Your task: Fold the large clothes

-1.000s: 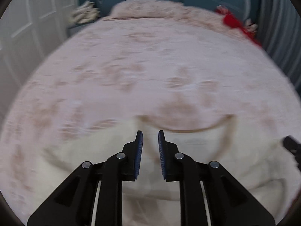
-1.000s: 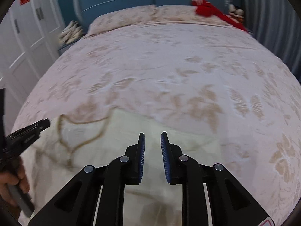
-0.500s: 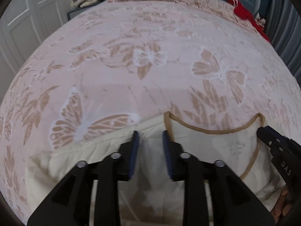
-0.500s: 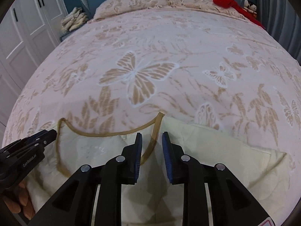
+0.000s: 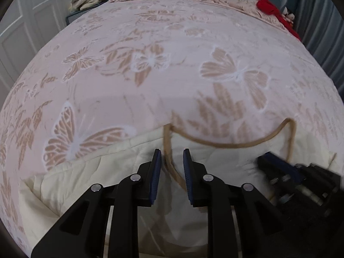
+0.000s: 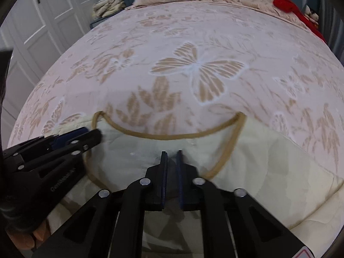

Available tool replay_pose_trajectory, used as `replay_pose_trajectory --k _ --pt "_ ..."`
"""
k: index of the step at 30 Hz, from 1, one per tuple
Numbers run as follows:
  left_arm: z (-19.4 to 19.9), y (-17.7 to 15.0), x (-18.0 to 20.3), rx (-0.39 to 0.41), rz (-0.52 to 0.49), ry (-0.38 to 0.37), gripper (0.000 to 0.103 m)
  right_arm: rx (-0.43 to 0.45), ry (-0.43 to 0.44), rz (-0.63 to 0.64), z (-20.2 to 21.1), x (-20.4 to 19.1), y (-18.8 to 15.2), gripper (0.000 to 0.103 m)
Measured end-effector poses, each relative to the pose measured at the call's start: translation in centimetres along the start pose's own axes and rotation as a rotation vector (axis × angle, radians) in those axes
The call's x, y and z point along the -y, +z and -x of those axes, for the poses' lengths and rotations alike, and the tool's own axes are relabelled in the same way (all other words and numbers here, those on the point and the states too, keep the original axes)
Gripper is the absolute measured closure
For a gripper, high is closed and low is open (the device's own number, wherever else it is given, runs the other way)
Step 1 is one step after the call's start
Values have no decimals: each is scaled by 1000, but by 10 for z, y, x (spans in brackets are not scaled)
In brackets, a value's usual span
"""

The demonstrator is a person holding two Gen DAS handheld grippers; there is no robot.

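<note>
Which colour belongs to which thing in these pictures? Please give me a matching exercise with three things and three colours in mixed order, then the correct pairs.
Things:
1. garment lying at the near edge of the bed
2. trim around the garment's neckline
3. bundle of cloth by the pillows

Colours:
a. red
b. cream
c. tan

Pairs: 1-b, 2-c, 3-a

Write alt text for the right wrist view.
The right gripper, fingers nearly together, sits over a cream garment just below its tan-trimmed neckline, on a pink butterfly-print bed. The left gripper reaches in at the neckline's left end.
</note>
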State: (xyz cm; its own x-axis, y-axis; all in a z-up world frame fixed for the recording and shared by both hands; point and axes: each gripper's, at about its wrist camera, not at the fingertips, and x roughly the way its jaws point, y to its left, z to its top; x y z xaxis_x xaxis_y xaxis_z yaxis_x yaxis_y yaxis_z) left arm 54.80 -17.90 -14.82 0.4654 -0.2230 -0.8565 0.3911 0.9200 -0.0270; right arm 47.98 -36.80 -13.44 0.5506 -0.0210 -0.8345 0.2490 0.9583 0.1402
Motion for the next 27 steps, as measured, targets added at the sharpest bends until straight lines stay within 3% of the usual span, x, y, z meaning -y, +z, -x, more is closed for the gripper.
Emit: replay_pose_trajectory --k 3,7,17,24,27 --pt "1 -2 -3 8 1 -2 83 27 -78 -1 9 16 3 100" --pt "-5 -6 -7 27 21 -16 83 5 -41 -59 1 35 -4 103" --pt "-17 -13 -6 106 15 -10 84 65 -56 -47 -17 27 -12 103" --pt "-20 -18 5 153 -21 56 84 111 -125 6 -20 15 -16 103" --pt "-20 -18 3 157 -14 47 84 119 -120 2 -20 16 -16 103"
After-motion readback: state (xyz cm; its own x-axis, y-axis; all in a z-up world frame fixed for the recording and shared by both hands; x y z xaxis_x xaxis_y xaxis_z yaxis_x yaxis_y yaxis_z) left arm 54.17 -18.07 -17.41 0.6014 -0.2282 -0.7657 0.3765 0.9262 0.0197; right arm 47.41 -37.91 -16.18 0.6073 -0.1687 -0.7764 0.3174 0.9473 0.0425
